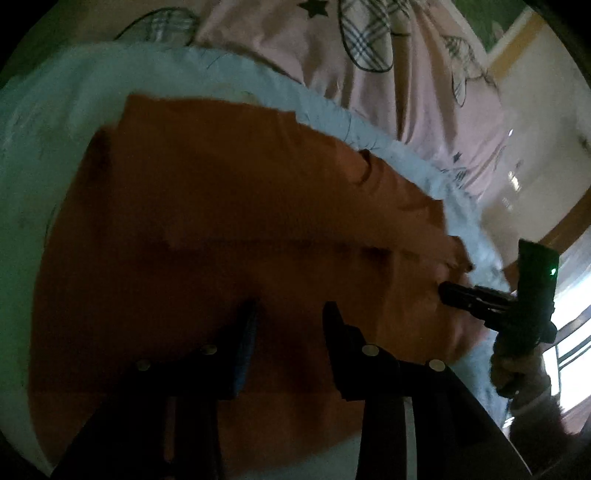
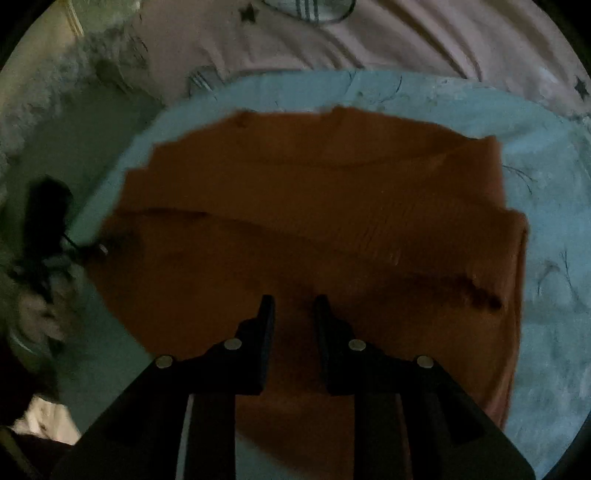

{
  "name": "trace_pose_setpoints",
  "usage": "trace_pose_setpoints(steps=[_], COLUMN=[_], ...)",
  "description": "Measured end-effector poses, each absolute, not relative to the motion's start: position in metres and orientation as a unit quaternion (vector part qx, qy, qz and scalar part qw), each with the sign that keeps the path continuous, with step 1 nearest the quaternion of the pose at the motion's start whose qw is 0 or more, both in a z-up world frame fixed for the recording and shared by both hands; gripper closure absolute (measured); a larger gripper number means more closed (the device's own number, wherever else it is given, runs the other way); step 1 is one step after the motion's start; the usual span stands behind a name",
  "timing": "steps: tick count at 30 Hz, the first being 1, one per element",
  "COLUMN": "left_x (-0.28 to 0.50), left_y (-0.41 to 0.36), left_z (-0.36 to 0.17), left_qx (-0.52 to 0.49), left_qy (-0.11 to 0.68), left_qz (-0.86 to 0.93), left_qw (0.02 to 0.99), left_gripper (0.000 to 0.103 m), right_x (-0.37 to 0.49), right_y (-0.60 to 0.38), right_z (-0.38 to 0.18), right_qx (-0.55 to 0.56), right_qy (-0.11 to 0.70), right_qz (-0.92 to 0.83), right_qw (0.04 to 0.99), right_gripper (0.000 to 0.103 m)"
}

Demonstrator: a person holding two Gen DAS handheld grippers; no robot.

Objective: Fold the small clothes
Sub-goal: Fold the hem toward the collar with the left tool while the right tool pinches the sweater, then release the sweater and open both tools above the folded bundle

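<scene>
An orange garment (image 1: pixel 229 206) (image 2: pixel 314 192) lies flat on a light blue cloth (image 1: pixel 55 110) (image 2: pixel 546 295), with a layer edge running across its middle. My left gripper (image 1: pixel 291 314) hovers over the garment's near part, open, with only orange fabric showing in the gap. My right gripper (image 2: pixel 294 306) is also open above the garment's near half. In the left wrist view the right gripper (image 1: pixel 445 290) reaches in from the right and its tip meets the garment's edge. The right wrist view shows the left gripper (image 2: pixel 99 249) blurred at the garment's left edge.
A pink bedsheet (image 1: pixel 332 74) (image 2: pixel 406 33) with plaid and star prints lies beyond the blue cloth. A hand (image 1: pixel 517 369) holds the right gripper, near a bright window and pale floor (image 1: pixel 535 129). Something white (image 2: pixel 48 421) sits at lower left.
</scene>
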State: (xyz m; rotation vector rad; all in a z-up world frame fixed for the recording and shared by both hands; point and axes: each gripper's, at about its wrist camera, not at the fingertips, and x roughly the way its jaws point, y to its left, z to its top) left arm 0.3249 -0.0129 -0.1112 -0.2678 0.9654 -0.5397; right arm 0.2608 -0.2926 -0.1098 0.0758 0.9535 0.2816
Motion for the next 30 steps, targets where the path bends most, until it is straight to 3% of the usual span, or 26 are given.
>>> trace_pose_setpoints(steps=[2, 7, 9, 10, 11, 13, 30], left_x=[0.358, 0.428, 0.427, 0.418, 0.410, 0.384, 0.167], left_y=[-0.012, 0.019, 0.031, 0.037, 0.041, 0.051, 0.068], left_z=[-0.105, -0.080, -0.066, -0.059, -0.055, -0.054, -0.098], left_qx=[-0.124, -0.182, -0.194, -0.187, -0.186, -0.197, -0.296], left_qy=[0.461, 0.437, 0.411, 0.395, 0.380, 0.366, 0.406], left_qz=[-0.235, -0.179, -0.153, -0.125, -0.115, -0.116, -0.146], left_qw=[0.847, 0.863, 0.877, 0.891, 0.899, 0.902, 0.852], left_gripper=[0.078, 0.077, 0.062, 0.042, 0.033, 0.032, 0.032], right_x=[0.279, 0.296, 0.280, 0.274, 0.266, 0.251, 0.119], right_y=[-0.313, -0.391, -0.414, -0.415, -0.412, -0.401, -0.304], right_z=[-0.107, -0.080, -0.072, -0.070, -0.067, -0.066, -0.088], right_qx=[0.059, 0.158, 0.228, 0.233, 0.230, 0.220, 0.256], right_qy=[0.444, 0.360, 0.326, 0.322, 0.318, 0.317, 0.362], right_qz=[0.100, -0.078, -0.083, -0.082, -0.078, -0.069, 0.036], right_qw=[0.888, 0.916, 0.914, 0.914, 0.916, 0.920, 0.896], right_gripper=[0.081, 0.079, 0.078, 0.077, 0.076, 0.068, 0.053])
